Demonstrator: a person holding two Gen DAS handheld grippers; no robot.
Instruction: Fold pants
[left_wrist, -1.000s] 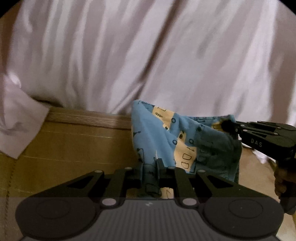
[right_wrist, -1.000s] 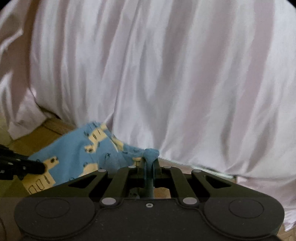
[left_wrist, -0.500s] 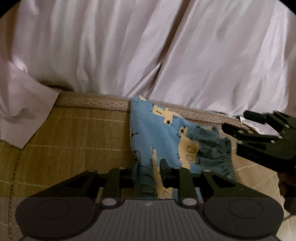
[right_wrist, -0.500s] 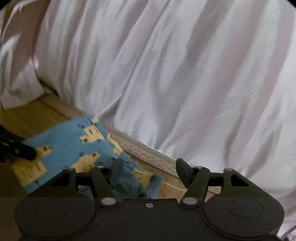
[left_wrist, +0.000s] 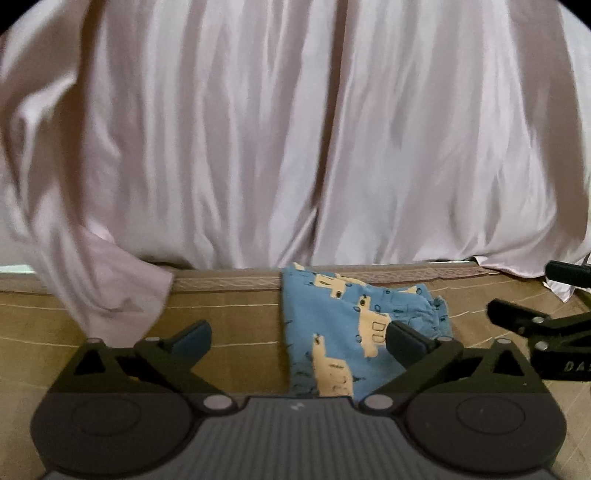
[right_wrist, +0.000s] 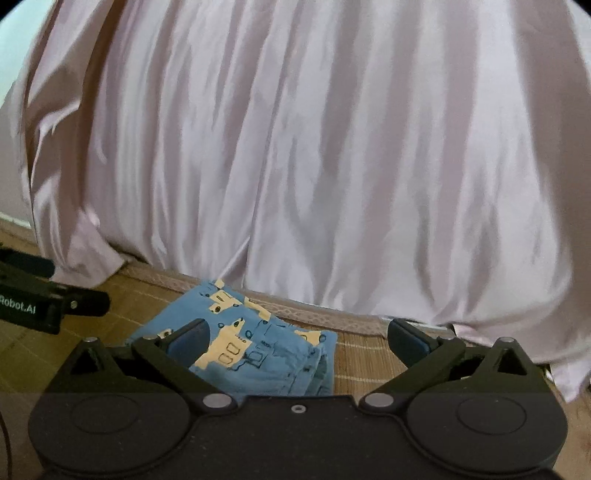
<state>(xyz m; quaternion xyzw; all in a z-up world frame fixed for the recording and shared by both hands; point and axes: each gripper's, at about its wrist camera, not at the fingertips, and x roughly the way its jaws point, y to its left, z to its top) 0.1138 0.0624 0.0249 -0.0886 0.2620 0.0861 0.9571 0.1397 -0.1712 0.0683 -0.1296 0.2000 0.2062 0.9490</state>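
- While both tools hang spread apart and empty, the folded blue pants (left_wrist: 343, 332) lie on a woven mat (left_wrist: 229, 317) by a pale curtain (left_wrist: 295, 129).
- The left gripper (left_wrist: 299, 338) faces them straight on; the right gripper (right_wrist: 297, 341) has them ahead-left, similarly near.

We see the folded blue pants (left_wrist: 332, 332) lying flat between our left gripper's (left_wrist: 299, 338) 2 wide-spread fingers (left_wrist: 192, 338), untouched.

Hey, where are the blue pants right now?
The blue pants lie folded on the woven mat, just in front of the pale curtain, between the open left gripper and right gripper; neither holds them.
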